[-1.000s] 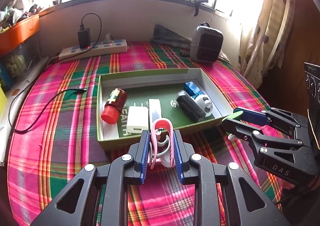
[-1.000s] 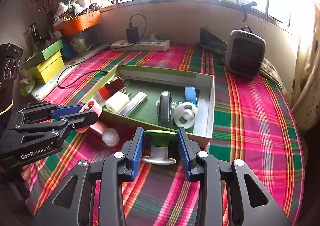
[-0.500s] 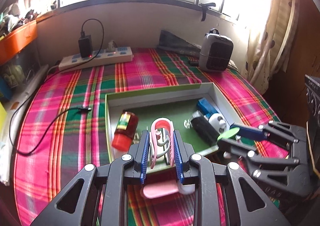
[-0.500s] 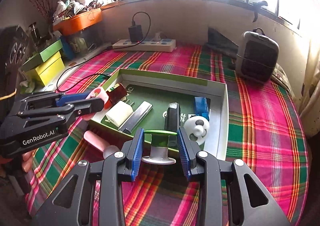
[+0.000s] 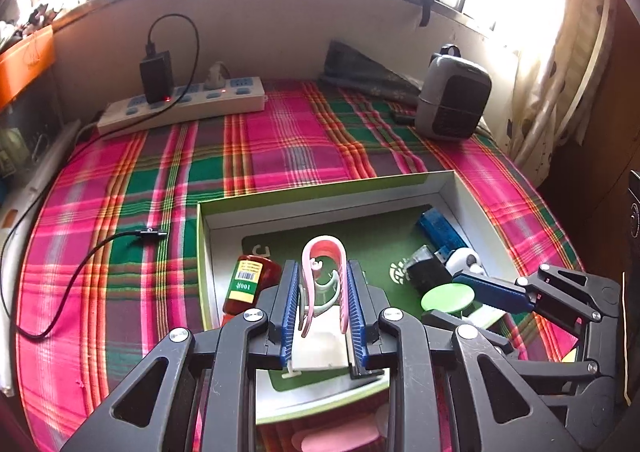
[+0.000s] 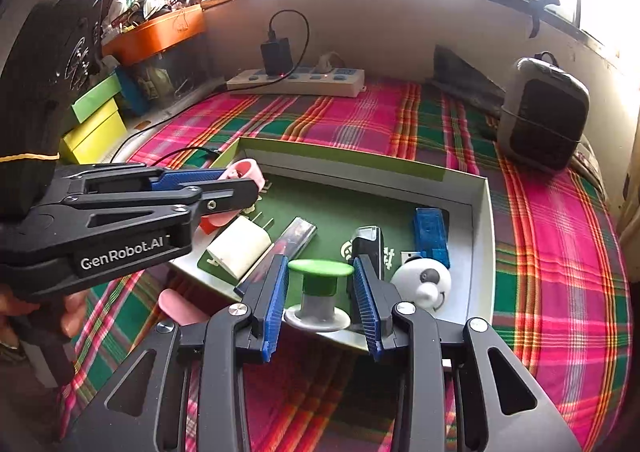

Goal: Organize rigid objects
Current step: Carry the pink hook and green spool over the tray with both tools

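Box (image 5: 320, 193) loading is in hand: pink clip (image 5: 322, 276) clenched in left gripper (image 5: 323, 310), green-capped stopper (image 6: 320, 288) in right gripper (image 6: 321, 302), both above it; lowering and release are required.

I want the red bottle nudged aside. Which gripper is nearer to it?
Left. The left gripper, holding the pink clip, hangs right beside the red bottle; the right gripper is farther along the tray.

Bottle (image 5: 249, 283), charger (image 6: 239, 245) in box (image 5: 320, 187), heater (image 5: 452, 97) behind
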`<state>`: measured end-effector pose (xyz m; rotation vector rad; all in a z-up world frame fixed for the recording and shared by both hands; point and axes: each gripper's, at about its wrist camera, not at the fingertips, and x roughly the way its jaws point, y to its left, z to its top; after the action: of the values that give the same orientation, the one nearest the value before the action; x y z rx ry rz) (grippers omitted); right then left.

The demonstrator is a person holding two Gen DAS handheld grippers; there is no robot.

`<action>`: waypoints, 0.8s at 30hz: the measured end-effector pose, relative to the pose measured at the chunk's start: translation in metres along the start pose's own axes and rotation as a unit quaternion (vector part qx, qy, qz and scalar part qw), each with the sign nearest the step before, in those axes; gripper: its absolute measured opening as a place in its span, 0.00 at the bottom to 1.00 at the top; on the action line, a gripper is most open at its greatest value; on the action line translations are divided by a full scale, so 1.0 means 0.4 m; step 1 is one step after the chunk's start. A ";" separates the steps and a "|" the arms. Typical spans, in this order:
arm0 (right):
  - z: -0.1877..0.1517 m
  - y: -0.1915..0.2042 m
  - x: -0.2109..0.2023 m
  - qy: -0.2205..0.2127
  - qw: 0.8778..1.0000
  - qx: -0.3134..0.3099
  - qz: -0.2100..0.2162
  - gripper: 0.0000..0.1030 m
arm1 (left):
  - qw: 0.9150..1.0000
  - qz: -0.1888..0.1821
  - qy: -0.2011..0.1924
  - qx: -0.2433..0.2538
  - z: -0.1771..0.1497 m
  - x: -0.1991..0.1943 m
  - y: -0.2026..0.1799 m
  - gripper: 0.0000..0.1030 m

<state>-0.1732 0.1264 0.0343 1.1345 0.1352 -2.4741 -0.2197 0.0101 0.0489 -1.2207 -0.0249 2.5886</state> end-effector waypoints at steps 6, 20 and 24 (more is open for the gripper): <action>0.013 0.005 0.023 0.002 1.000 -0.001 0.007 0.34 | 1.000 0.004 0.009 -0.002 0.010 0.029 0.011 0.22; 0.006 0.017 0.065 0.021 1.000 -0.017 -0.001 0.34 | 1.000 0.012 0.028 -0.002 0.005 0.073 0.013 0.22; 0.007 0.010 0.071 0.022 1.000 -0.010 0.002 0.34 | 0.999 0.011 0.033 0.001 0.002 0.083 0.012 0.22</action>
<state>-0.1900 0.1126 0.0152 1.1802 0.1707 -2.4399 -0.2414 0.0142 0.0237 -1.3127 0.0037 2.5649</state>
